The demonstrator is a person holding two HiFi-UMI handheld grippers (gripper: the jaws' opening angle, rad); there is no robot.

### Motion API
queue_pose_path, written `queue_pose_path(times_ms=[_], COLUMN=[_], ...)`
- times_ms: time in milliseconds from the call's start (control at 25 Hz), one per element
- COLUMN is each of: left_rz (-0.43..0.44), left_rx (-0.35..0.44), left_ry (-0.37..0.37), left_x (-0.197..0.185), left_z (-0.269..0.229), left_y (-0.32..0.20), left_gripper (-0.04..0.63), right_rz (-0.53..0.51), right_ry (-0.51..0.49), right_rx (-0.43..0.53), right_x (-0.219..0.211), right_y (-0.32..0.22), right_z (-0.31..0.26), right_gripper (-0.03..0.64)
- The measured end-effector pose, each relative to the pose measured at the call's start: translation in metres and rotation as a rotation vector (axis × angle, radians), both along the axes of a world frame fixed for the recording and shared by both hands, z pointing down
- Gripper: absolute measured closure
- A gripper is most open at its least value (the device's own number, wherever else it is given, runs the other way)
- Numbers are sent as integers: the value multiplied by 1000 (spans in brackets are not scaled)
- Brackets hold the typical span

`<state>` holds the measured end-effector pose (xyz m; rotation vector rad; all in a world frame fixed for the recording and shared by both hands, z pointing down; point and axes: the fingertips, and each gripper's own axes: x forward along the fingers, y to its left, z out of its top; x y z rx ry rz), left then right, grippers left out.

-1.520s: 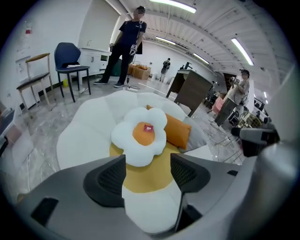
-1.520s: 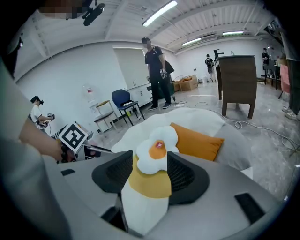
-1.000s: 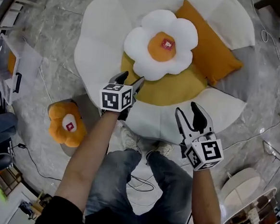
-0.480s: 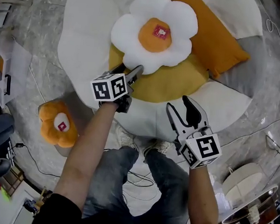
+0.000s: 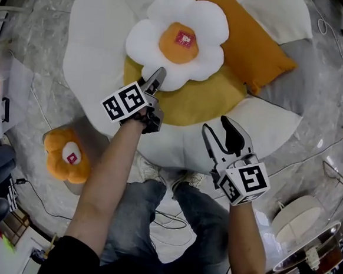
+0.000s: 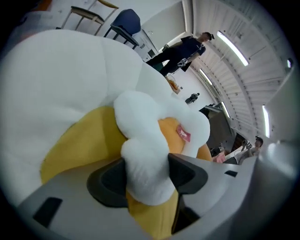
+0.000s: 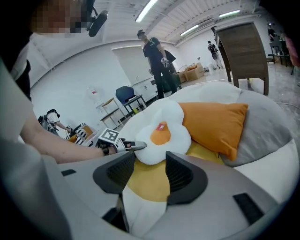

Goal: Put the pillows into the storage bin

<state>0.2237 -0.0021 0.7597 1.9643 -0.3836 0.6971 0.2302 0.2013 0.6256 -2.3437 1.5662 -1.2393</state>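
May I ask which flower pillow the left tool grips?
The white flower pillow, not the orange flower pillow: the left tool, jaws just closing, pinches its petal.

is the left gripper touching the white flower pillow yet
Touching. In the left gripper view the left gripper, its jaws having just been closing, presses on both sides of a petal of the white flower pillow.

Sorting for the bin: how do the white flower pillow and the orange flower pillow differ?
The white flower pillow has white petals and an orange centre; the orange flower pillow reverses that. The white one lies on the big cushion, the orange one on the floor. The left gripper has just been closing its jaws on a white petal; nothing touches the orange one. Both are flower-shaped.
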Motion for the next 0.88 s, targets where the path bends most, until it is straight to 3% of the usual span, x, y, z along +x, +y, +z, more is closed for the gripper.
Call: queue_pose_path(times_ms=[160,320,520,720,880], left_rz=[46,111,190,379,366], left_rx=[54,147,261,467,501], left_ry=[-15,-65,-121,-180,-156], left_x=[-12,-37,-77,-120,-159], left_z=[-30,-70,-127,-183,-220], left_y=[6,9,2,-5,-14], left_gripper=[407,456,470,477,477], right_rz=[10,-48,-124,-193,-261], right_ry=[-14,-31,-27,-12,-9], right_rx=[1,-18,-29,-36,-29], right_x=[-6,-32,-55,-80,-110], right_y=[-1,-9,-27,-54,-81], right_z=[-19,-50,-101,-145,-167], right_gripper=[408,408,410,413,413])
